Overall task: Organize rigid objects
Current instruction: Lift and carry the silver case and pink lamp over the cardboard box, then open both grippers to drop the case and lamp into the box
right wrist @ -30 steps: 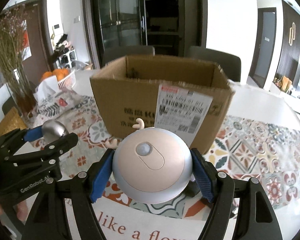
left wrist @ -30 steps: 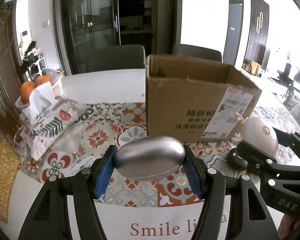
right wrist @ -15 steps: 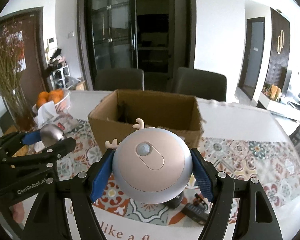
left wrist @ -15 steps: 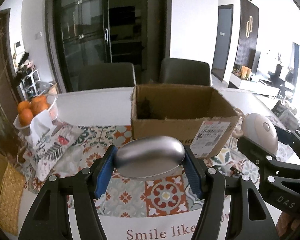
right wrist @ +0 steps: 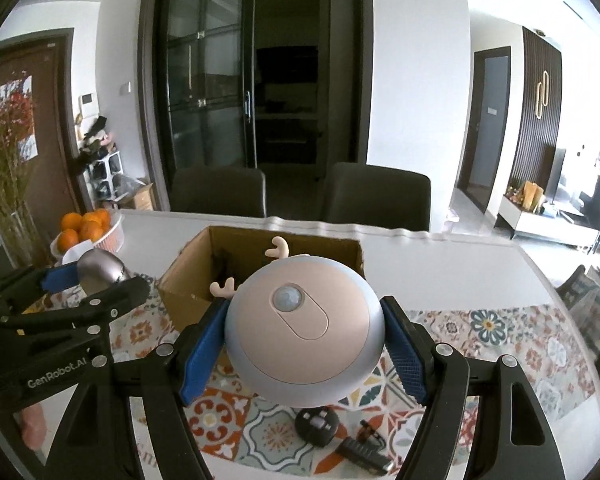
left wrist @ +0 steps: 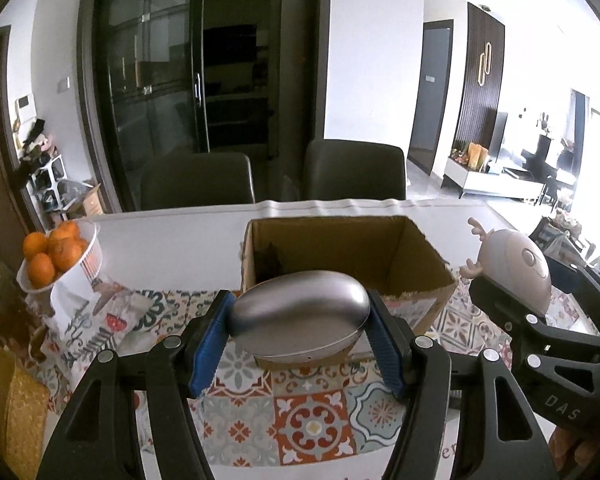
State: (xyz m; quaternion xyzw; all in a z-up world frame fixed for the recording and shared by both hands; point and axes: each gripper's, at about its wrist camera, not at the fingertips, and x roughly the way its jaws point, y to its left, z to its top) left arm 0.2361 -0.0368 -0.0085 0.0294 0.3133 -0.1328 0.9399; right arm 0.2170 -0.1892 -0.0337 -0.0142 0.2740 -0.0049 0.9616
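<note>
Higher now — smooth oval case [left wrist: 300,312], clamped.

Dining room beyond the patterned table runner [left wrist: 312,412]

A white bowl of oranges [left wrist: 54,258] sits at the table's left edge, two dark chairs [right wrist: 220,192] are tucked in on the far side, glass cabinet doors [right wrist: 204,100] stand behind, and dried flowers [right wrist: 4,152] rise at far left.

The box [left wrist: 416,280] floor is hidden behind its near wall and the silver case [left wrist: 300,312]; a dark thing [left wrist: 270,260] inside at 10 o'clock is too dim to name. The label [left wrist: 412,312] print is unreadable. In the right wrist view, the round lamp [right wrist: 304,332] covers the box's [right wrist: 188,280] right half. The black bits [right wrist: 316,426] at 6 o'clock are too small to tell.
</note>
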